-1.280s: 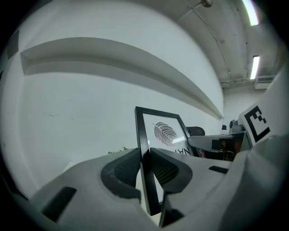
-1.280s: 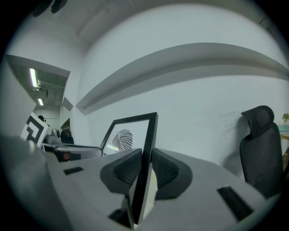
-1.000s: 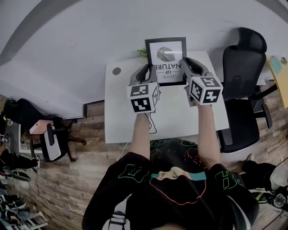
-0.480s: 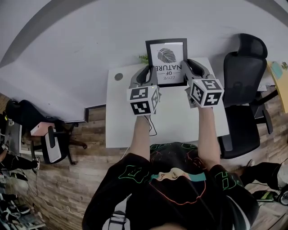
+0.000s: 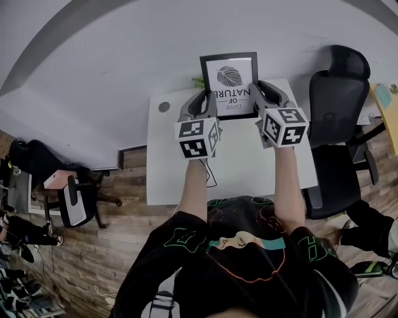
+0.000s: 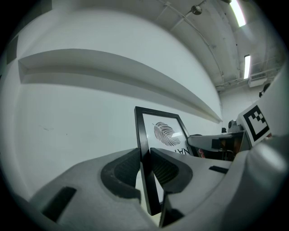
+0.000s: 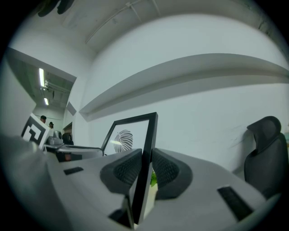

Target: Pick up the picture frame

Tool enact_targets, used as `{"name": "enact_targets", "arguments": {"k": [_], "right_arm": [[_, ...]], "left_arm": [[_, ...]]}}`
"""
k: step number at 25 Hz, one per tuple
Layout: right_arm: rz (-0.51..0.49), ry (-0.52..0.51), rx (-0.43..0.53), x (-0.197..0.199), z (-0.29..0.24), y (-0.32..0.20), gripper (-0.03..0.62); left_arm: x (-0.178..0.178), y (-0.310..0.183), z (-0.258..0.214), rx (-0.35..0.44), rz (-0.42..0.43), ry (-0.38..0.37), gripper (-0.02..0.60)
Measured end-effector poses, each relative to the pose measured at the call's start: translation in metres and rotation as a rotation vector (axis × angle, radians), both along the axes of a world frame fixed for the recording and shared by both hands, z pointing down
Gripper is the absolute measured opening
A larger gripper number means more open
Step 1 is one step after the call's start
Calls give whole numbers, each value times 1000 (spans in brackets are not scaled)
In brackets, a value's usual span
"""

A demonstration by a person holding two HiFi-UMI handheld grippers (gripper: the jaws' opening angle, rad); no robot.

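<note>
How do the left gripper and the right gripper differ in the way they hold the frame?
The left gripper clamps the frame's left edge, while the right gripper clamps its right edge. The left gripper's cube carries different square marker patterns from the right gripper's cube. Shared: both are shut on the frame's black border, both point level toward the wall, and together they hold the frame upright.

Office: white desk (image 5: 236, 168), black swivel chairs (image 5: 336, 105), wood-plank floor (image 5: 93, 248), ceiling strip lights (image 6: 238, 12).
</note>
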State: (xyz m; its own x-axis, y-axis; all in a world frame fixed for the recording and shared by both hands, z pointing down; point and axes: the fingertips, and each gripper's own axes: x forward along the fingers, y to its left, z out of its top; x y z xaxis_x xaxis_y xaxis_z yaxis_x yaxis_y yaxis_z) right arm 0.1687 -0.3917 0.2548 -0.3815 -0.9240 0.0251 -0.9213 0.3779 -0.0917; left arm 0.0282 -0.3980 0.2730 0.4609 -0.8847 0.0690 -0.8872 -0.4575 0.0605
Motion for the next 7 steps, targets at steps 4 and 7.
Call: {"name": "enact_targets", "arguments": {"k": [4, 7], "right_arm": [[0, 4, -5, 1, 2, 0, 78], [2, 5, -10, 2, 4, 1, 78]], "left_arm": [[1, 0, 1, -3, 1, -5, 75], [2, 1, 1, -4, 2, -10, 75]]}}
